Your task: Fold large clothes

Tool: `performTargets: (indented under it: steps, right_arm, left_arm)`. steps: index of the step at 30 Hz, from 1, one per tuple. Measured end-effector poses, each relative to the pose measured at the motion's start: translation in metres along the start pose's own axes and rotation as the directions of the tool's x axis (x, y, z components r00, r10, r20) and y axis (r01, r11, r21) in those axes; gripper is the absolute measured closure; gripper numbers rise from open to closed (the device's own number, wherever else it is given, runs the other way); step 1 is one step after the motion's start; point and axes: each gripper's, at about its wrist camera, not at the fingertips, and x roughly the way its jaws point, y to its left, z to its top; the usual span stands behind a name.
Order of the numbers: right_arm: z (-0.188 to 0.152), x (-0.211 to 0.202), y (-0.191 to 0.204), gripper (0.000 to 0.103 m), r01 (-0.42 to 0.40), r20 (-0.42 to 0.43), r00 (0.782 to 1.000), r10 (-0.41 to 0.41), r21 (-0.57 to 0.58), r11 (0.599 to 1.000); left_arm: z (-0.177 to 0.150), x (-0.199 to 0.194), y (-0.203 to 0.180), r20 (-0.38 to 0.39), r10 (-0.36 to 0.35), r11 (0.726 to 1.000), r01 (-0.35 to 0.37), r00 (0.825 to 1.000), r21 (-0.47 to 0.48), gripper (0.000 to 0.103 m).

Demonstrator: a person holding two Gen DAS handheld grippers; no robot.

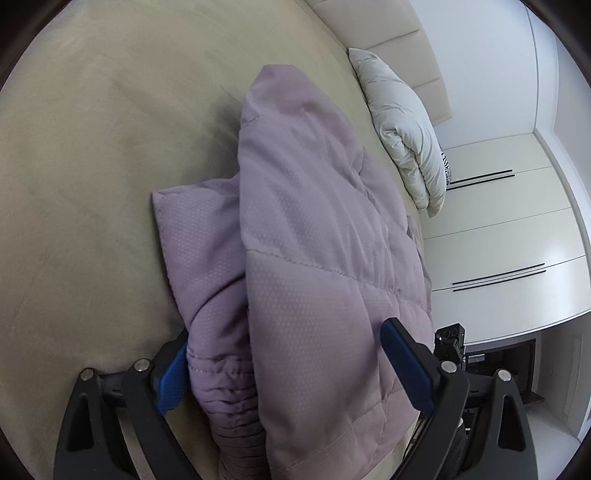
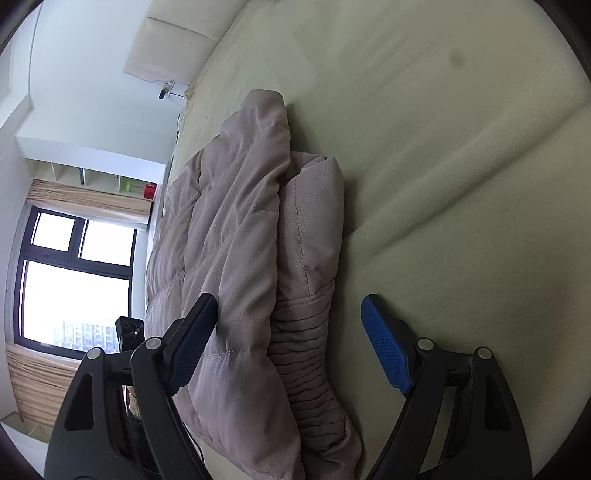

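A puffy lilac quilted jacket point(image 1: 295, 229) lies in folded layers on the beige bed point(image 1: 92, 184). My left gripper point(image 1: 284, 354) is open, its blue-padded jaws spread on either side of the jacket's near end, where a ribbed cuff point(image 1: 236, 417) bunches. In the right wrist view the same jacket point(image 2: 236, 236) lies on the bed point(image 2: 461, 166), a sleeve with a ribbed cuff point(image 2: 306, 350) beside the thicker body. My right gripper point(image 2: 288, 325) is open around that near end, one jaw touching the body layer, the other over bare sheet.
A white pillow point(image 1: 406, 129) rests at the headboard point(image 1: 388, 33). White wardrobe doors point(image 1: 509, 229) stand past the bed's edge. In the right wrist view a window point(image 2: 74, 273) with curtains and shelves point(image 2: 92, 177) fill the left wall.
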Motion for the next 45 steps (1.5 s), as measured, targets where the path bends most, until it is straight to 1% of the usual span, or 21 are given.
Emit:
performTargets:
  steps: [3,8,14,18,20,22,23,24,25,26,28,30,34,35,37,39,40,42,43,44,45]
  right_arm:
    - [0.004,-0.003,-0.001,0.023,0.010,-0.007,1.000,-0.010,0.003,1.000]
    - [0.012,0.003,0.000,0.023,0.020,0.002,1.000,-0.020,0.018,1.000]
    - [0.017,0.021,0.012,0.023,0.045,-0.029,0.999,-0.045,0.001,0.999]
    - [0.020,0.026,0.025,0.023,0.096,-0.019,0.995,-0.097,-0.030,0.995]
    - [0.020,0.023,0.031,0.023,0.129,-0.009,0.992,-0.129,-0.044,0.991]
    - [0.022,0.022,0.032,0.023,0.150,-0.010,0.988,-0.151,-0.055,0.987]
    - [0.023,0.021,0.032,0.023,0.142,-0.017,0.990,-0.143,-0.058,0.988]
    - [0.023,0.022,0.031,0.023,0.131,-0.026,0.991,-0.132,-0.060,0.990]
    - [0.023,0.024,0.029,0.023,0.107,-0.040,0.993,-0.109,-0.057,0.993]
    - [0.023,0.028,0.026,0.023,0.065,-0.059,0.996,-0.068,-0.045,0.997]
    - [0.022,0.036,0.022,0.023,0.010,-0.074,0.997,-0.013,-0.040,0.999]
    - [0.020,0.045,0.028,0.022,-0.016,-0.084,0.996,0.011,-0.062,0.998]
    - [0.016,0.061,0.043,0.022,-0.037,-0.120,0.992,0.025,-0.104,0.994]
    - [0.017,0.063,0.044,0.022,-0.039,-0.124,0.992,0.026,-0.104,0.994]
    - [0.016,0.067,0.048,0.022,-0.048,-0.135,0.990,0.033,-0.108,0.993]
    - [0.012,0.070,0.056,0.022,-0.038,-0.147,0.989,0.017,-0.138,0.990]
    - [0.010,0.070,0.059,0.022,-0.029,-0.149,0.989,0.006,-0.154,0.988]
    - [0.007,0.068,0.063,0.025,-0.015,-0.143,0.990,-0.010,-0.174,0.985]
    - [0.006,0.066,0.066,0.031,-0.016,-0.137,0.990,-0.011,-0.188,0.982]
    - [0.005,0.064,0.070,0.040,-0.014,-0.127,0.992,-0.012,-0.203,0.979]
    - [0.004,0.060,0.072,0.046,-0.018,-0.113,0.994,-0.007,-0.216,0.976]
  left_arm:
    - [0.000,-0.002,0.003,-0.010,-0.033,0.999,0.033,0.999,-0.002,0.010]
    - [0.002,-0.004,0.007,-0.014,-0.026,0.999,0.026,1.000,-0.027,0.010]
    - [0.002,-0.007,0.012,-0.019,-0.043,0.999,0.042,0.999,-0.033,0.010]
    - [0.003,-0.007,0.011,-0.018,-0.015,0.999,0.014,1.000,-0.038,0.010]
    - [0.003,-0.011,0.011,-0.013,0.013,0.998,-0.014,1.000,-0.066,0.016]
    - [0.001,-0.020,0.008,0.008,0.050,0.997,-0.050,0.999,-0.061,0.016]
    - [-0.001,-0.023,0.007,0.011,0.071,0.997,-0.071,0.997,-0.036,0.016]
    - [-0.002,-0.022,0.008,0.005,0.076,0.997,-0.076,0.997,-0.024,0.016]
    - [-0.003,-0.020,0.010,0.002,0.073,0.997,-0.073,0.997,-0.024,0.016]
    - [-0.002,-0.019,0.012,-0.002,0.067,0.997,-0.067,0.998,-0.031,0.016]
    - [0.002,-0.015,0.015,-0.013,0.033,0.998,-0.034,0.999,-0.054,0.015]
    - [0.007,-0.010,0.015,-0.028,0.004,0.998,-0.006,1.000,-0.067,0.015]
    - [0.008,-0.002,0.011,-0.044,-0.010,0.998,0.008,0.999,-0.059,0.016]
    - [0.007,-0.001,0.011,-0.044,-0.021,0.998,0.019,0.999,-0.062,0.018]
    - [0.004,0.003,0.011,-0.051,-0.048,0.997,0.044,0.998,-0.068,0.027]
    - [0.001,0.008,0.008,-0.053,-0.068,0.995,0.063,0.996,-0.079,0.037]
    - [0.000,0.008,0.009,-0.049,-0.074,0.994,0.070,0.996,-0.081,0.039]
    - [-0.003,0.006,0.008,-0.036,-0.082,0.994,0.079,0.996,-0.075,0.048]
    - [-0.006,0.003,0.009,-0.029,-0.094,0.993,0.092,0.995,-0.073,0.051]
    - [-0.008,0.002,0.008,-0.023,-0.102,0.992,0.100,0.995,-0.071,0.056]
    - [-0.011,-0.002,0.008,-0.015,-0.110,0.992,0.108,0.994,-0.066,0.060]
